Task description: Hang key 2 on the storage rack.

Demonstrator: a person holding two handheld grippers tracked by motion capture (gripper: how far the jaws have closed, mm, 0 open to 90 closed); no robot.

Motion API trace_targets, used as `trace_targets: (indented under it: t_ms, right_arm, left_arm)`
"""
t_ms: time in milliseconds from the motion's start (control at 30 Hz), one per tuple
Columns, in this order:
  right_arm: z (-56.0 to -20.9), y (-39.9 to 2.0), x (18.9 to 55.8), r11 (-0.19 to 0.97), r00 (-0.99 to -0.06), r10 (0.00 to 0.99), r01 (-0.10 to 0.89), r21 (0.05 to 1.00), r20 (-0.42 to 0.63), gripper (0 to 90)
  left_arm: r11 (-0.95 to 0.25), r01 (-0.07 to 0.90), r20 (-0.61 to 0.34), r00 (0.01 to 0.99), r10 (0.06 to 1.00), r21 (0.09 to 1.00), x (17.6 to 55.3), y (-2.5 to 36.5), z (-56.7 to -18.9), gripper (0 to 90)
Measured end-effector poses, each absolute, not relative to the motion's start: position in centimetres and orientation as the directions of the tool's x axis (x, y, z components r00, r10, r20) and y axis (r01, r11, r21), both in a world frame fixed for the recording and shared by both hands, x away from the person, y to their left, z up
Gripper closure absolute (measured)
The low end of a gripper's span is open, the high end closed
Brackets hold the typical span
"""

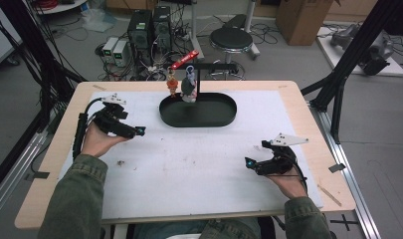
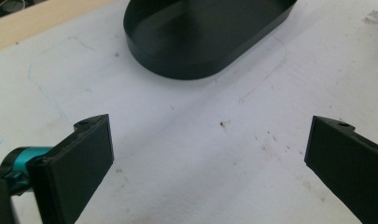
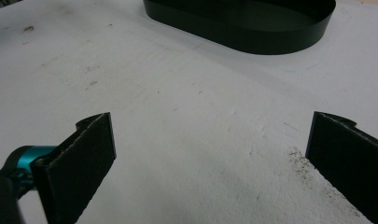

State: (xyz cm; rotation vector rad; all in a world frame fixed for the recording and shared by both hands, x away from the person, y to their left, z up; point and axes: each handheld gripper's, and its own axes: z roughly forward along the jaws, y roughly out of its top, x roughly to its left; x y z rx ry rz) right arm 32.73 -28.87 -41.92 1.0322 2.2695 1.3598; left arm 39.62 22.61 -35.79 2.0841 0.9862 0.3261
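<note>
Left gripper rests on the white mat left of the tray, jaws wide apart, holding nothing; right gripper sits at the mat's right near edge, also wide open and empty. The black oval tray lies at the far middle of the mat, well apart from both, with a stand carrying 2 small hanging charms. No legible writing on any of it.

Spread tongs before black tray
</note>
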Motion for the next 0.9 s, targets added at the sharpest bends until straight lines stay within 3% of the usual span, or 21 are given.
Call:
trace_targets:
  t_ms: [900]
  right_arm:
    - [-41.6,-30.3,32.5,0.232,-0.663,0.736,0.433,0.871,0.133,0.5]
  left_arm:
    - [-0.396,0.534,-0.04,0.63,0.776,0.747,33.9,25.6,-39.5,1.7]
